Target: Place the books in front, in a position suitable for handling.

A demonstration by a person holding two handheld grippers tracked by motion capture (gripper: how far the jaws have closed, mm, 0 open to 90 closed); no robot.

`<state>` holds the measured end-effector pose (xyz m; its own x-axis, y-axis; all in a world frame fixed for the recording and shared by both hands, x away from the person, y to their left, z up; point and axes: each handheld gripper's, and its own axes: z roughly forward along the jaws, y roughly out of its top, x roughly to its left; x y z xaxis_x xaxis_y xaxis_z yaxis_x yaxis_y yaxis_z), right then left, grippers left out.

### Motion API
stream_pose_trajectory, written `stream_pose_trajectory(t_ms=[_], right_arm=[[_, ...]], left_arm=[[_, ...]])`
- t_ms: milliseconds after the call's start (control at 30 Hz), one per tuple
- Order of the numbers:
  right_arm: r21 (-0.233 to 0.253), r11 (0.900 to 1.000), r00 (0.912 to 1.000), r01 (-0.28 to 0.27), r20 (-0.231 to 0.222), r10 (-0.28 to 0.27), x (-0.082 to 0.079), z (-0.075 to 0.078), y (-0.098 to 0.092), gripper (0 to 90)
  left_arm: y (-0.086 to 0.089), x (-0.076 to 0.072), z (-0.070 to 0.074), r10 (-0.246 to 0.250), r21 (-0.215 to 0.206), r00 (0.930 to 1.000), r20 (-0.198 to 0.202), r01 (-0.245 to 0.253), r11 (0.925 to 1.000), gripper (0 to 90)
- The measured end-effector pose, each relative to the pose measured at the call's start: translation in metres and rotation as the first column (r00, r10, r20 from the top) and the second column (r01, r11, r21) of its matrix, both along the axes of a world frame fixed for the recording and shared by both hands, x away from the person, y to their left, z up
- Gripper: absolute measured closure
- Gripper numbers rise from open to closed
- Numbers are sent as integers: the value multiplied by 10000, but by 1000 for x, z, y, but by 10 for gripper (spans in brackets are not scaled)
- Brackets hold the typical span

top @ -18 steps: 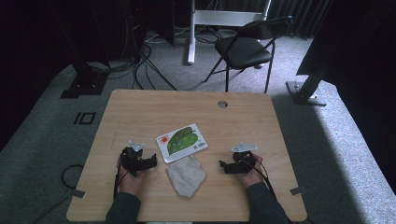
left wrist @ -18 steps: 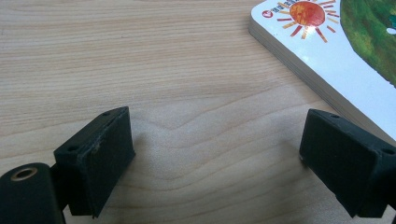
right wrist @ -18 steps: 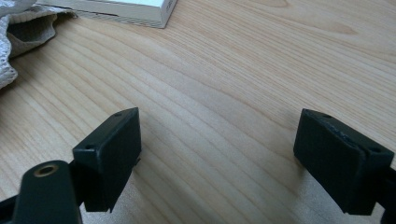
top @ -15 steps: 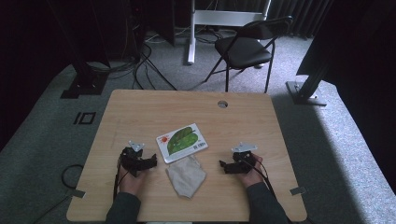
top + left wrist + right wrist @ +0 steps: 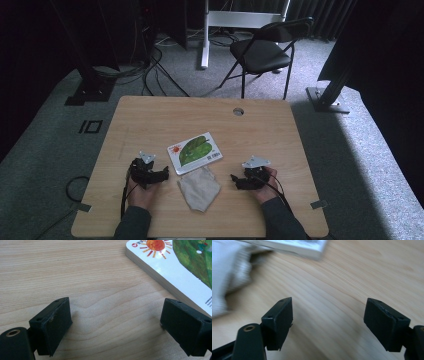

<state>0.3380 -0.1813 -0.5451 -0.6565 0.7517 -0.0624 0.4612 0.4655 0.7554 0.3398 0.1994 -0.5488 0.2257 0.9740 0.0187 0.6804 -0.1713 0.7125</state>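
A board book [image 5: 195, 151] with a green leaf and an orange sun on its white cover lies flat near the middle of the wooden table [image 5: 210, 120]. A crumpled grey-white cloth [image 5: 199, 188] lies just in front of it. My left gripper [image 5: 163, 174] rests on the table left of the cloth, open, with bare wood between its jaws [image 5: 115, 322]; the book [image 5: 175, 267] lies at upper right. My right gripper [image 5: 234, 180] rests right of the cloth, open and empty [image 5: 328, 323], with the cloth [image 5: 229, 280] at left and the book's corner [image 5: 312, 248] beyond.
A round cable hole [image 5: 238, 111] sits near the table's far edge. A black folding chair [image 5: 262, 50] stands beyond the table, with cables on the carpet [image 5: 150, 65] to its left and dark stands at both sides.
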Motion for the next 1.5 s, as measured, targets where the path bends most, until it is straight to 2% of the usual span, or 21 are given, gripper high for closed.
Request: stream_pose_trajectory(t_ms=[133, 167, 233, 300, 433, 533, 567, 600, 667, 700, 767, 800, 867, 900, 1000, 1067, 1133, 1233, 1367, 1400, 1500], right_arm=[[-58, 9982, 9964, -602, 595, 605, -11, 8, 18, 255], [201, 9924, 9894, -1214, 822, 1194, -20, 14, 35, 262], [287, 9868, 9837, -1591, 892, 1560, -25, 17, 46, 263], [333, 9844, 9817, -1727, 869, 1693, -27, 18, 50, 263], [259, 9617, 9612, -2727, 490, 2713, -34, 14, 83, 239], [2, 9537, 9531, -3008, 360, 3006, -35, 8, 96, 238], [-527, 9501, 9512, -3074, 118, 3084, -35, -1, 108, 271], [-372, 9508, 9515, -3074, 15, 3077, -34, -2, 108, 314], [75, 9408, 9399, -3390, -415, 3390, -31, -2, 105, 491], [-51, 9410, 9405, -3383, -340, 3380, -31, -1, 103, 584], [-167, 9431, 9430, -3320, -310, 3314, -31, 0, 100, 584], [-490, 9610, 9623, -2721, -118, 2719, -27, 2, 88, 760], [-679, 9766, 9788, -2041, 24, 2047, -23, 4, 73, 790], [-679, 9766, 9788, -2041, 24, 2047, -23, 4, 73, 790], [-812, 9953, 9978, -529, 346, 559, -10, 10, 42, 798], [-524, 9982, 9990, 294, 343, -276, 1, 13, 23, 795], [-307, 9904, 9905, 1350, 301, -1341, 13, 13, 3, 782], [-87, 9663, 9658, 2574, 349, -2569, 30, 12, -22, 768], [30, 9511, 9505, 3088, 353, -3087, 41, 13, -37, 771], [25, 9434, 9431, 3315, 265, -3315, 46, 14, -42, 734], [292, 9376, 9374, 3465, 270, -3473, 47, 17, -45, 610]], left_arm=[[0, 0, 0, -18, 5, 10000, 5, 18, 10000, 99], [0, 0, 0, -70, 23, 10000, 17, 70, 10000, 103], [0, 0, 0, -109, 32, 9999, 14, 109, 9999, 107], [0, 0, 0, -117, 34, 9999, 16, 117, 9999, 109], [0, -1, 0, -191, 15, 9998, 72, 191, 9998, 125], [0, -1, 1, -250, 22, 9996, 98, 250, 9997, 150], [0, -1, 0, -236, 2, 9997, 113, 236, 9997, 151], [0, -1, 0, -236, 2, 9997, 111, 236, 9997, 151], [0, -1, 0, -225, -8, 9997, 109, 226, 9997, 151], [0, -1, 1, -246, 19, 9996, 100, 246, 9997, 151], [0, -1, 1, -246, 19, 9996, 100, 246, 9997, 151], [0, -1, 1, -247, 20, 9996, 101, 247, 9997, 151], [-1, -2, 1, -324, 11, 9994, 145, 324, 9995, 161], [-1, -2, 1, -324, 11, 9994, 145, 324, 9995, 181], [-2, -3, 1, -506, -4, 9985, 208, 506, 9987, 210], [-3, -3, 1, -611, 1, 9979, 224, 612, 9981, 215], [-4, -3, 1, -644, 0, 9977, 229, 644, 9979, 215], [-4, -3, 1, -689, 11, 9974, 219, 689, 9976, 214], [-5, -3, 1, -755, 6, 9969, 215, 755, 9971, 214], [-5, -3, 1, -785, 7, 9967, 211, 785, 9969, 214], [-6, -3, 1, -841, 34, 9962, 206, 841, 9965, 214]])
